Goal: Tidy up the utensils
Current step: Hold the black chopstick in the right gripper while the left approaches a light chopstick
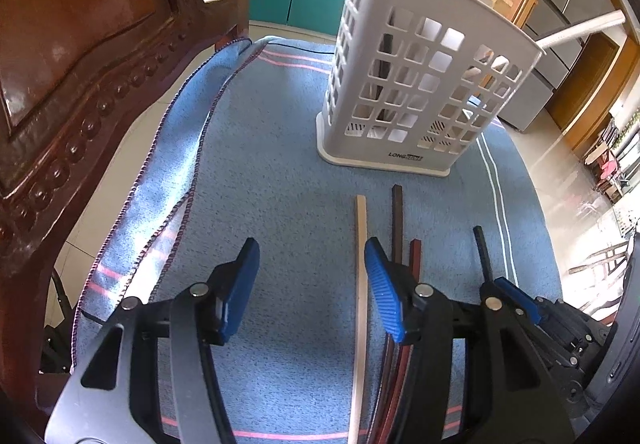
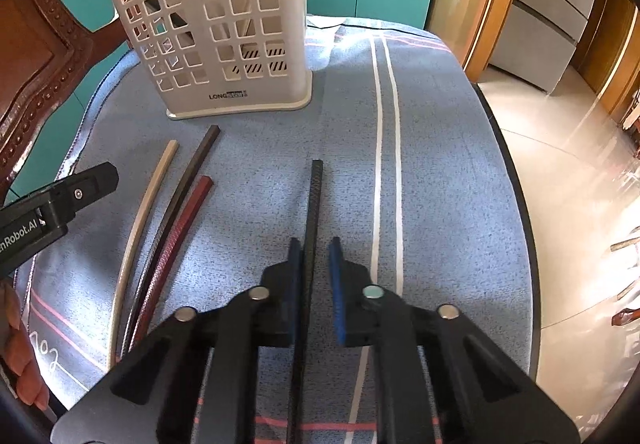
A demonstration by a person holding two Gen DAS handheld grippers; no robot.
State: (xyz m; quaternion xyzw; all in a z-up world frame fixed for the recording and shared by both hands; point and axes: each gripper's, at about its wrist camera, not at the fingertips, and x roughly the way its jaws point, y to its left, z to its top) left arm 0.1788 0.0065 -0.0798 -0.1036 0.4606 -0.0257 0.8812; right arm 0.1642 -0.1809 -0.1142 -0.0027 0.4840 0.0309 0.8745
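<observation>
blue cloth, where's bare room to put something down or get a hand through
Free: the cloth right of the black chopstick, around the white stripes to the table edge; also the left part between the folded hem and the beige chopstick. Crowded: in front of the white holder, where the beige, dark brown and red chopsticks lie together.
</observation>
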